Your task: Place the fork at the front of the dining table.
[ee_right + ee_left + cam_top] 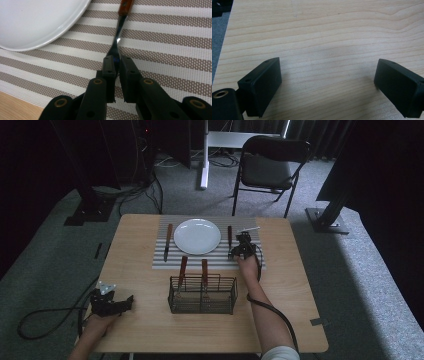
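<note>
While its jaws are pressed together on the metal end of a wooden-handled utensil (117, 41), the right gripper (115, 65) sits low over the striped placemat (160, 50). The utensil runs straight ahead from the jaws, its brown handle farthest away, and the white plate (37, 20) lies just to the gripper's left. The left gripper (327, 82) rests on the bare wooden table (324, 30) with its jaws spread wide, holding nothing.
</note>
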